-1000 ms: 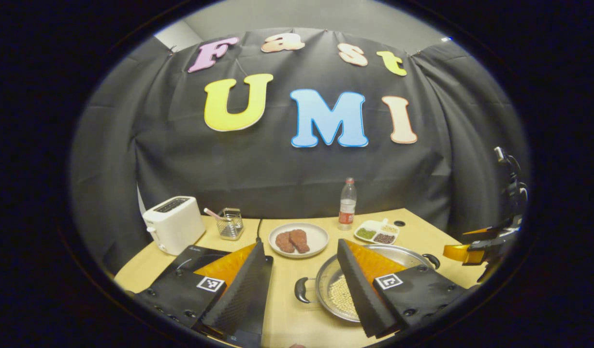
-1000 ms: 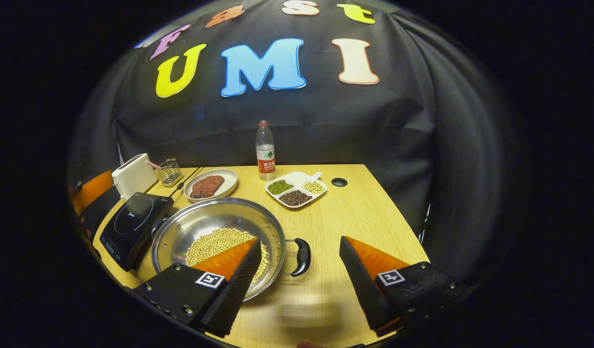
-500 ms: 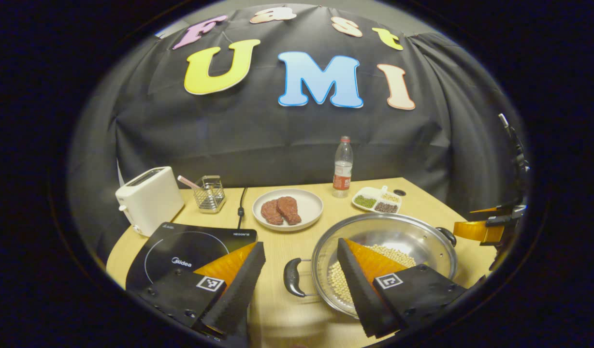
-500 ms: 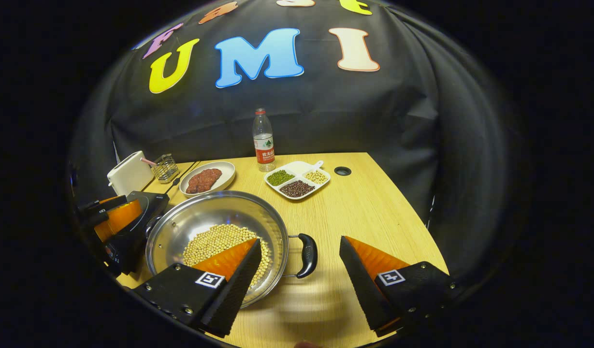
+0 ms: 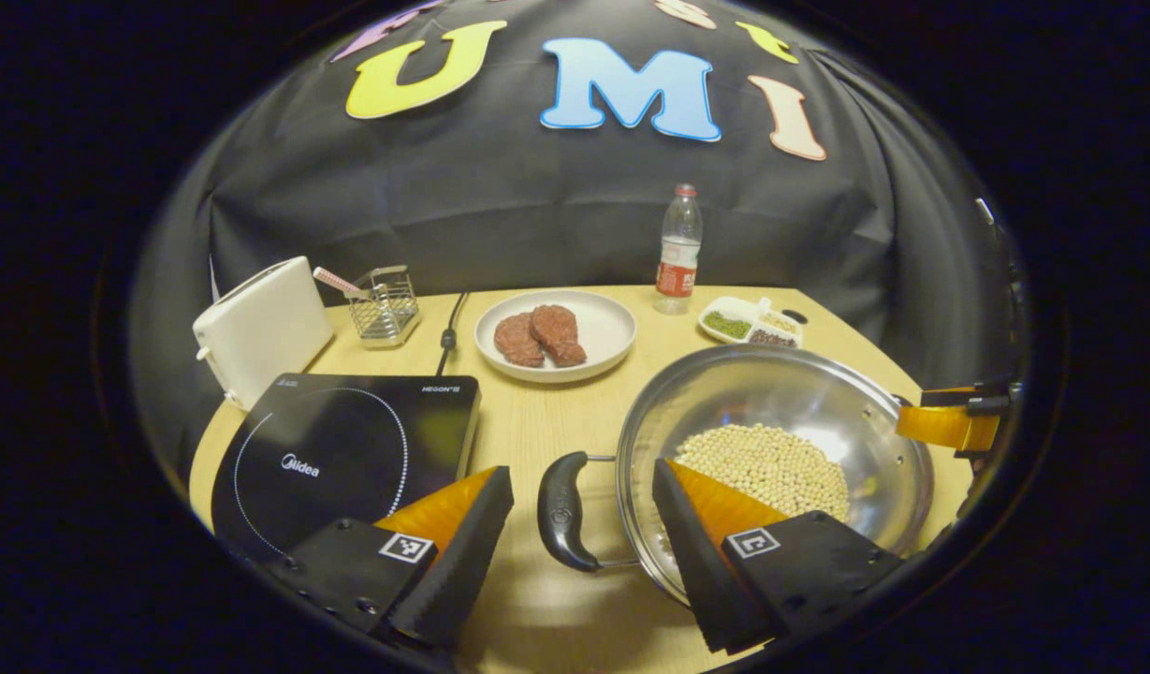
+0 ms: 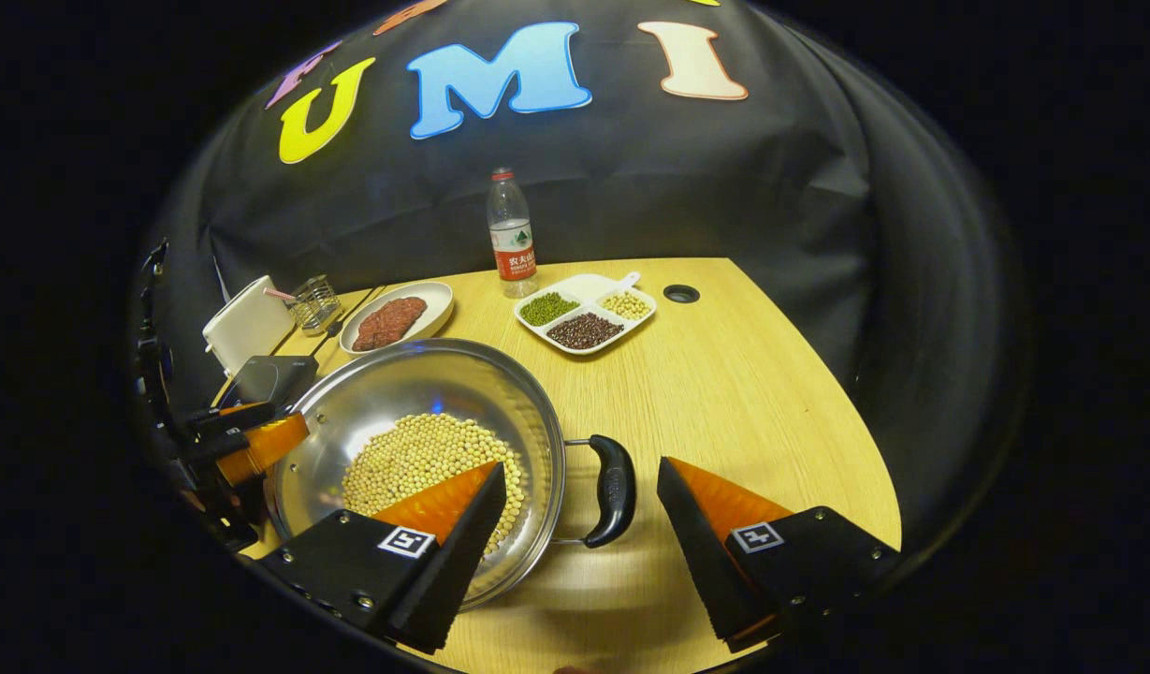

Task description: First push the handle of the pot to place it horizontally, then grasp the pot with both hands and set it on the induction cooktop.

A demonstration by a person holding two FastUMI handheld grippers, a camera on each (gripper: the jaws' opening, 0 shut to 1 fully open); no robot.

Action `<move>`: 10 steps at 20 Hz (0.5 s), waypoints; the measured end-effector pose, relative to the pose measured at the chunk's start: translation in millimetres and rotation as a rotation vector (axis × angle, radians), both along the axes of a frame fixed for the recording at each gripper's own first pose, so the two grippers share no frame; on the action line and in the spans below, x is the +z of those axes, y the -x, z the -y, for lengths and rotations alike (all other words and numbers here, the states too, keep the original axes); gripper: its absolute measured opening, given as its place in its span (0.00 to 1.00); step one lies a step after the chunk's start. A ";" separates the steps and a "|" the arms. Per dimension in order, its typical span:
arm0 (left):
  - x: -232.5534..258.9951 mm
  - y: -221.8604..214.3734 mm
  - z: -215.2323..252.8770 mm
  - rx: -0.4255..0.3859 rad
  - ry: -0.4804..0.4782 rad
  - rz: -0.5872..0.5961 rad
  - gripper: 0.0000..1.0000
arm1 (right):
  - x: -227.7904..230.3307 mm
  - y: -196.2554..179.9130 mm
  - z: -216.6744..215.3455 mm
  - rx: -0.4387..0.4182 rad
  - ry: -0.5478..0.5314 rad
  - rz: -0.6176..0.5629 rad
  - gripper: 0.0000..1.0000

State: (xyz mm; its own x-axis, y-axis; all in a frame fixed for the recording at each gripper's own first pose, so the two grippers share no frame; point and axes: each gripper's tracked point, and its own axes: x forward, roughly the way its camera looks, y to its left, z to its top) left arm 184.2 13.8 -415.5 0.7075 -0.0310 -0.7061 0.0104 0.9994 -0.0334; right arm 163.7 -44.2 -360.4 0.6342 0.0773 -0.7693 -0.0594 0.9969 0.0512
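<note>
Pot [image 5: 771, 449] of soybeans sitting lower right on desk [image 5: 556, 421]; left tool [image 5: 582, 524] and right tool [image 6: 582, 524] both gaping wide, straddling its black handles.

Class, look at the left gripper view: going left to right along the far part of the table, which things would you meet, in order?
Toaster → wire basket → plate of meat → water bottle → divided dish of beans.

Left gripper [image 5: 582, 524] and right gripper [image 6: 581, 524] (both low) gape wide.
</note>
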 end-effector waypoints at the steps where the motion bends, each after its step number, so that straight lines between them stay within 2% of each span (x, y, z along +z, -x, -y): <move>1: -3.9 -0.5 0.6 -0.002 0.000 -0.007 0.98 | -4.9 0.5 0.5 -0.002 -0.006 -0.019 0.99; 2: -5.9 -2.3 0.4 -0.002 0.000 -0.008 1.00 | -9.9 0.1 0.8 -0.005 -0.010 -0.037 0.98; 3: -9.6 -3.5 3.7 -0.008 0.013 -0.015 0.98 | -13.3 -0.2 1.9 -0.010 -0.010 -0.046 0.90; 5: -18.9 -1.4 9.2 -0.009 0.024 -0.049 0.94 | -20.0 -1.2 2.2 -0.011 -0.016 -0.071 0.88; 6: -23.0 -0.6 10.0 -0.006 0.024 -0.063 0.98 | -23.7 -2.8 3.8 -0.016 -0.016 -0.083 0.88; 7: -23.3 1.5 11.1 0.001 0.027 -0.067 1.00 | -25.1 -2.0 3.1 -0.018 -0.028 -0.090 0.67; 8: -24.2 0.0 10.5 0.010 0.028 -0.064 0.98 | -26.6 -4.3 2.9 -0.024 -0.030 -0.091 0.61; 9: -26.7 -0.1 9.1 0.022 0.026 -0.069 0.81 | -25.3 -3.4 2.0 -0.028 -0.029 -0.090 0.61; 10: -27.4 0.0 9.9 0.030 0.033 -0.071 0.84 | -24.3 -2.5 2.6 -0.026 -0.024 -0.094 0.55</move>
State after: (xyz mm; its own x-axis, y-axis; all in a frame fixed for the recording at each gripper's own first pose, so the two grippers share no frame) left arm 184.2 3.9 -442.9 0.6569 -0.0346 -0.7532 -0.0228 0.9976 -0.0656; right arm 166.2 -46.8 -384.7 0.5614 0.0804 -0.8236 -0.0271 0.9965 0.0787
